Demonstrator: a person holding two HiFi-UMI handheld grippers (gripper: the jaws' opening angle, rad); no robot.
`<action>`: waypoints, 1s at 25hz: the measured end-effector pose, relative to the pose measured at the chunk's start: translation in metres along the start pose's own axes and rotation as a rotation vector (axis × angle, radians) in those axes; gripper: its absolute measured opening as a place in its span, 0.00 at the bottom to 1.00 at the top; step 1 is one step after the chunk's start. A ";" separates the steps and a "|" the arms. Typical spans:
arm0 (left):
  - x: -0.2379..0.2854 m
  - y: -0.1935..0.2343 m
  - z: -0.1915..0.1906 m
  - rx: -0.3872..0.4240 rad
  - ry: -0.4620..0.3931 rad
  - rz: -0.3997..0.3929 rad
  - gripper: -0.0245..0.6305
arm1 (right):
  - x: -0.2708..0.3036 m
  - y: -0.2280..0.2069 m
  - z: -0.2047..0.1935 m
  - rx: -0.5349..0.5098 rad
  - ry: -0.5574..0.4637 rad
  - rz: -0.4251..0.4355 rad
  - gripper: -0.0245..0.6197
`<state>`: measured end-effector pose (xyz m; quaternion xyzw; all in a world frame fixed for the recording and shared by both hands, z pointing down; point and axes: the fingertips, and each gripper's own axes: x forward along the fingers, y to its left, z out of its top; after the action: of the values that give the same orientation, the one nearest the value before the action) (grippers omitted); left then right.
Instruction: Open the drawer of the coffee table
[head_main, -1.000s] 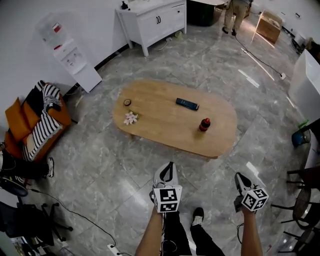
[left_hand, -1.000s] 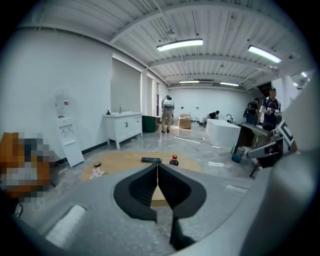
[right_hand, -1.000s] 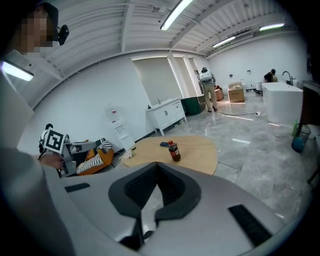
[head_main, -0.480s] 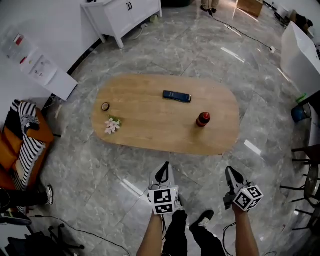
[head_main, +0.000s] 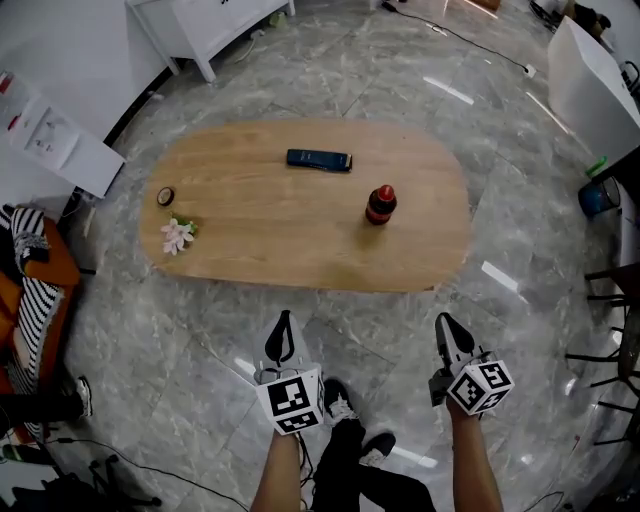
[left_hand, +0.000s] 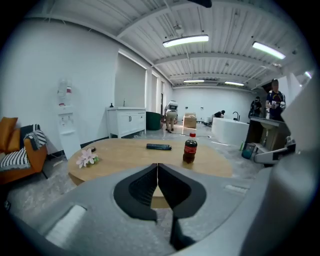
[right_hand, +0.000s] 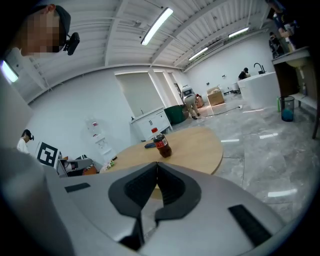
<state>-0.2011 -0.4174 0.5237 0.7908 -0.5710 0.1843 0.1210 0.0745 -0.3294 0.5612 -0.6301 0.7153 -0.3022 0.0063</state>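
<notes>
Head view: oval, light-wood coffee table (head_main: 270, 235) (bottle (head_main: 380, 204) on top)

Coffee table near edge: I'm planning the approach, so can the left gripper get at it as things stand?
Probably yes, once it moves closer. The left gripper, jaws shut on nothing, hangs short of the coffee table, and only floor lies between them; nothing blocks the way.

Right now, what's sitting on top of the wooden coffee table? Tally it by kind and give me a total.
Bottle: 1
Remote control: 1
Flower: 1
Small dark round object: 1
Total on the coffee table: 4
</notes>
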 end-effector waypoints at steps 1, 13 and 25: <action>0.005 -0.003 -0.007 0.018 -0.011 -0.012 0.06 | 0.002 -0.007 -0.007 -0.012 -0.015 -0.005 0.06; 0.087 0.011 -0.140 0.013 -0.098 -0.012 0.06 | 0.065 -0.094 -0.092 -0.219 -0.189 -0.052 0.06; 0.142 0.064 -0.226 -0.004 -0.193 -0.002 0.06 | 0.104 -0.141 -0.141 -0.370 -0.368 -0.036 0.07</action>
<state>-0.2568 -0.4687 0.7871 0.8051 -0.5797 0.1058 0.0672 0.1244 -0.3667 0.7770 -0.6774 0.7339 -0.0467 0.0154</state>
